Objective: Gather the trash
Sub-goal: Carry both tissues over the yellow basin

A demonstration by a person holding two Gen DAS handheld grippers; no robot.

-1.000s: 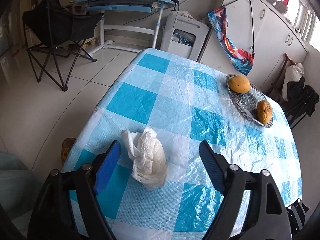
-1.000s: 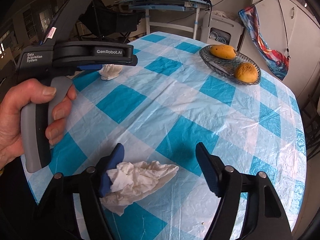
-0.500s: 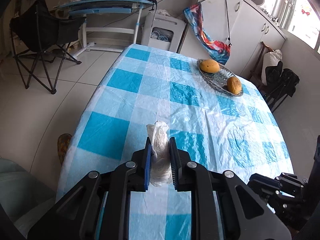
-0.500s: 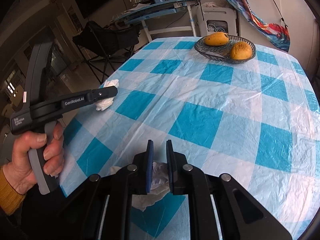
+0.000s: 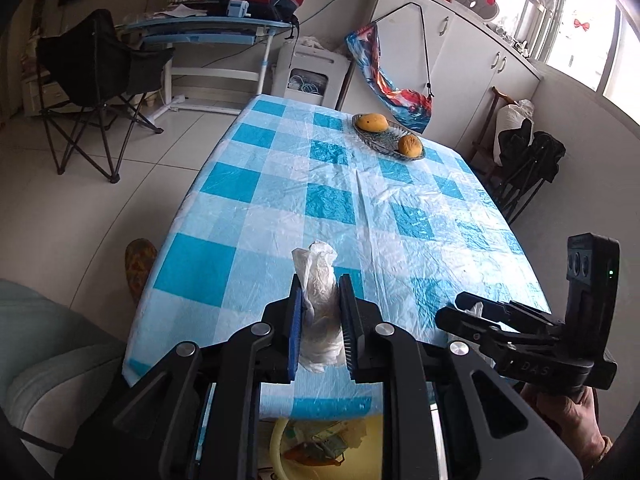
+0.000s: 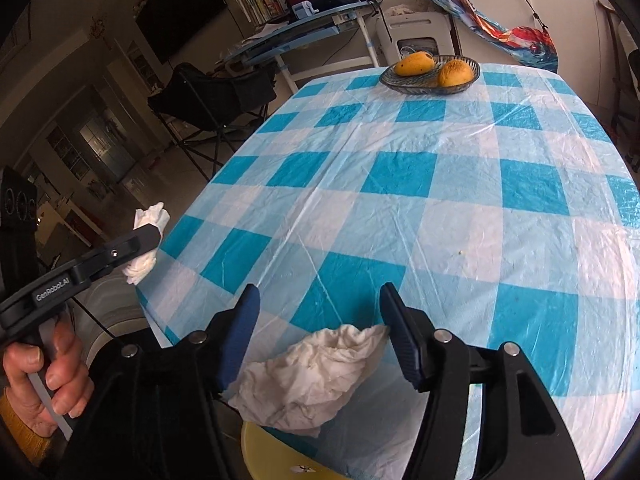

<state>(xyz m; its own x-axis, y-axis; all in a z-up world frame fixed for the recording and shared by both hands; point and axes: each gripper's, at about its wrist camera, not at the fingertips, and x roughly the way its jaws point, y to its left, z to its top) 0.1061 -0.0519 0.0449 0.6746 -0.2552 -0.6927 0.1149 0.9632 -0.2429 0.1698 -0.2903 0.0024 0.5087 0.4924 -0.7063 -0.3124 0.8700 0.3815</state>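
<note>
Two crumpled tissues, one clamped, one loose above the bin

Left wrist view: your left gripper [image 5: 320, 320] pinches a crumpled white tissue wad [image 5: 318, 304] at lower centre, jaws nearly closed on its middle; it's light, soft, compressible, so grip the bulk, not a flap. Right wrist view: your right gripper [image 6: 320, 320] gapes wide; the flattened white paper tissue [image 6: 308, 376] sits between the jaws at bottom centre, above the yellow plastic bin [image 6: 272, 452]; whether it touches them I cannot tell.

A blue and white checked plastic tablecloth [image 5: 332, 204] covers the table. At its far end sits a glass dish [image 5: 378, 141] with two yellow-orange fruits [image 5: 372, 122] in it. A black folding chair [image 5: 92, 80] stands on the floor near a blue desk [image 5: 208, 34].
</note>
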